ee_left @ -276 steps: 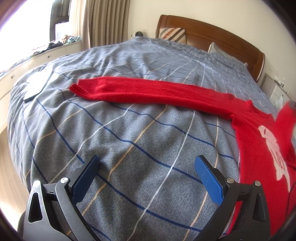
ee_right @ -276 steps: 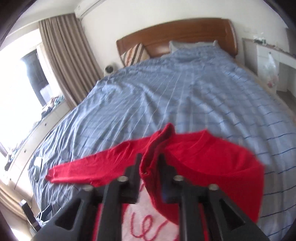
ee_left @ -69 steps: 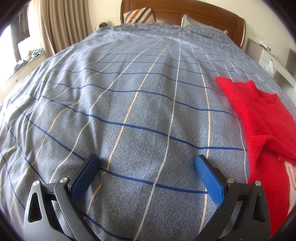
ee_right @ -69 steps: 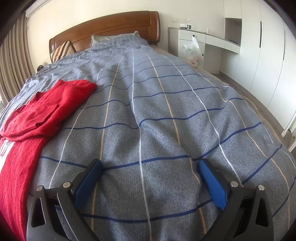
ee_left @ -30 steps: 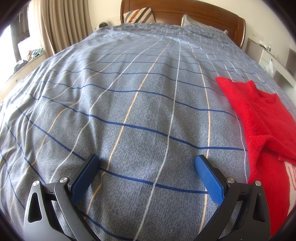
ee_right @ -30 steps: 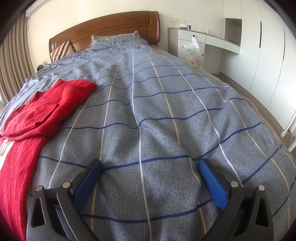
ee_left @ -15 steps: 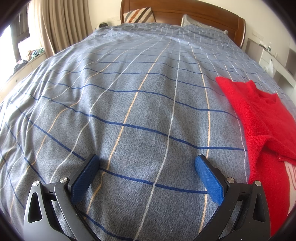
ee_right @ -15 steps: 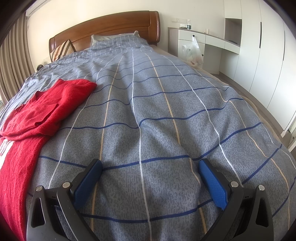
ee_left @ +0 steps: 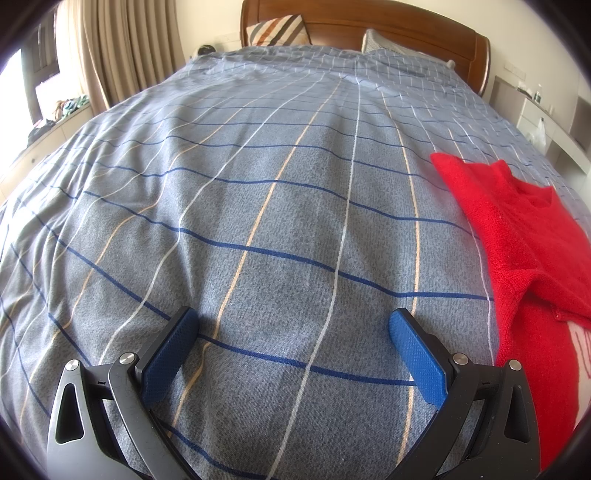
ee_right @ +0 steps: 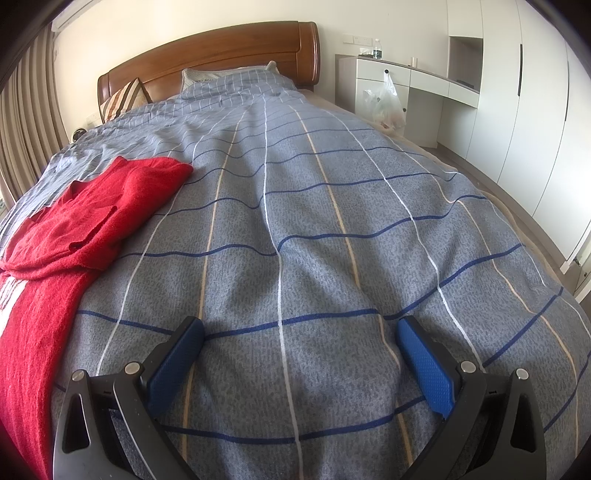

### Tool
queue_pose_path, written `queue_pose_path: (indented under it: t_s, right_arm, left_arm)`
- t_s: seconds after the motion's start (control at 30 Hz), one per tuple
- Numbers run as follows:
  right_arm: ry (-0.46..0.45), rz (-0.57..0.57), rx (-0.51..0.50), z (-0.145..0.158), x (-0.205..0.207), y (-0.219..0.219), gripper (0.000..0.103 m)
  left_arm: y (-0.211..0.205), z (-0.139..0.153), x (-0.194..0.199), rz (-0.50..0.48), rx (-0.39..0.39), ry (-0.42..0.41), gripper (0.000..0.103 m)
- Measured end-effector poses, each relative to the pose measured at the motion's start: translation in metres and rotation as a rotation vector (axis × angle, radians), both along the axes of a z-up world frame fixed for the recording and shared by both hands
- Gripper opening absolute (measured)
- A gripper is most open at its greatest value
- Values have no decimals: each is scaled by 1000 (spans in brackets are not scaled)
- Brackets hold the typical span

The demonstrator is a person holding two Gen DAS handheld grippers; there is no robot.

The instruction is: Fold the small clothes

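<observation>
Straight ahead in the left wrist view, we had our left gripper point(ee_left: 291, 325) low over the bed point(ee_left: 258, 206), its blue-padded fingers point(ee_left: 170, 350) spread wide with nothing between them but the grey checked cover. The red sweater point(ee_left: 524, 258) lay flat on the bed off to the right of those fingers, not touching them, with a sleeve folded across its chest and a bit of white print showing below the fold. A striped pillow point(ee_left: 277, 29) leaned on the wooden headboard point(ee_left: 406, 22) at the far end.

Through the right wrist view, we kept our right gripper point(ee_right: 301, 332) just above the cover too, fingers point(ee_right: 424, 365) wide apart and empty. The sweater point(ee_right: 85, 229) sat to the left of them, apart from the near finger. A plastic bag point(ee_right: 384, 99) hung on the white desk point(ee_right: 417, 77) beside the bed.
</observation>
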State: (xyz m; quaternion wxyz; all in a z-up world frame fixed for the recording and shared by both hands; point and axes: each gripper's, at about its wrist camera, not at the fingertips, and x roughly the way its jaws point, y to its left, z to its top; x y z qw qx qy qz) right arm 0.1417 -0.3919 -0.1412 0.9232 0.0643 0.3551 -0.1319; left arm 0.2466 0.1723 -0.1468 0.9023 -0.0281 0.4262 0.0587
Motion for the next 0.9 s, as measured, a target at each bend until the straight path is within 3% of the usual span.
queue_pose_path:
  t_s: [0.9]
  right_arm:
    - [5, -3, -7, -3, 3, 0, 102]
  left_arm:
    - [0, 0, 0, 0, 0, 0, 103]
